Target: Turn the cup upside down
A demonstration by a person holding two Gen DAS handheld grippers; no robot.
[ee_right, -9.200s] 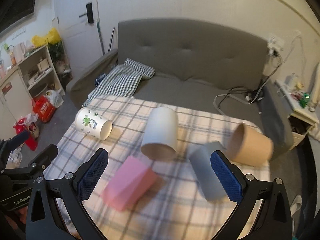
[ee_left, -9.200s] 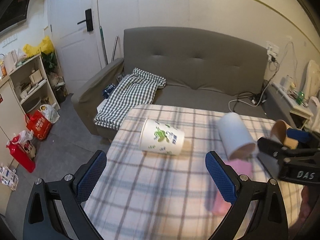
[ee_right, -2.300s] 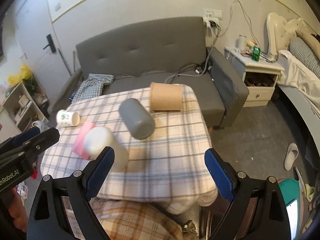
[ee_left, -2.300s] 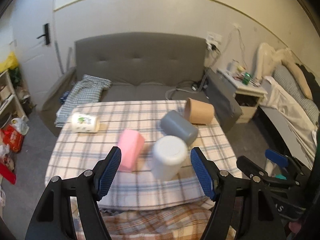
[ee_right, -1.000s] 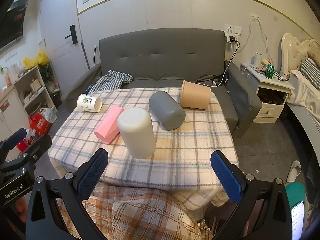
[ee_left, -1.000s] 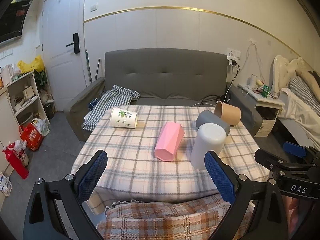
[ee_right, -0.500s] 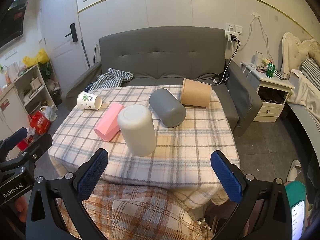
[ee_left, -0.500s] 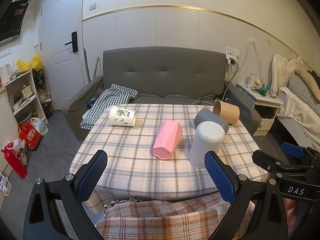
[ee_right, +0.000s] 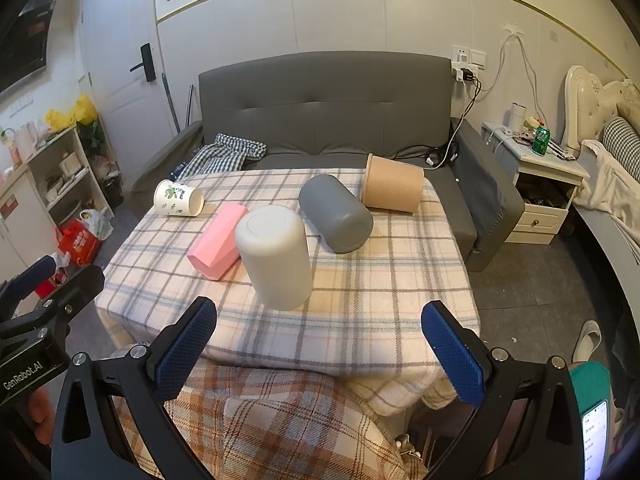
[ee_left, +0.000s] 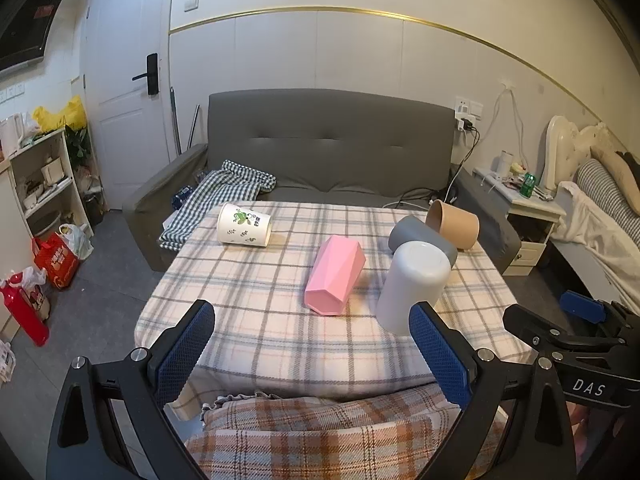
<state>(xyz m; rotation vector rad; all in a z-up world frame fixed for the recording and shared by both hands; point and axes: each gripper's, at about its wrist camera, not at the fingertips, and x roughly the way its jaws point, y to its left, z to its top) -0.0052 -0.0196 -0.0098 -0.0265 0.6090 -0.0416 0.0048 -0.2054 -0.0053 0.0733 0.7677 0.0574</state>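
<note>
Both claws hang back off the near edge of the counter (ee_left: 256, 336), which is draped in a plaid cloth. Left claw (ee_left: 312, 352): jaws spread wide, blue pads apart, nothing between them. Right claw (ee_right: 320, 352): likewise wide open and empty; its black frame also shows at the right edge of the left wrist view. White cup (ee_right: 276, 256) stands upside down on the cloth, closed base up, mouth down, toward the near middle of the counter; from the left wrist view it sits just beyond the left claw's right finger, apart from it. Pink faceted cup (ee_right: 218, 240) lies on its side just left of the white cup, its open mouth toward the near edge; whether the two touch I cannot tell. Grey cup (ee_right: 336, 212) lies on its side behind and right of the white cup, base facing the cameras. Brown paper cup (ee_right: 392, 188) lies on its side at the far right corner, close against the grey one. Printed paper cup (ee_right: 178, 198), white with green leaf marks, lies on its side at the far left corner, well apart from the rest. Grey sofa (ee_left: 328, 148) behind the counter, a checked cloth (ee_left: 224, 196) spread on its left seat. Nightstand (ee_right: 536, 184) to the right, cluttered on top.
</note>
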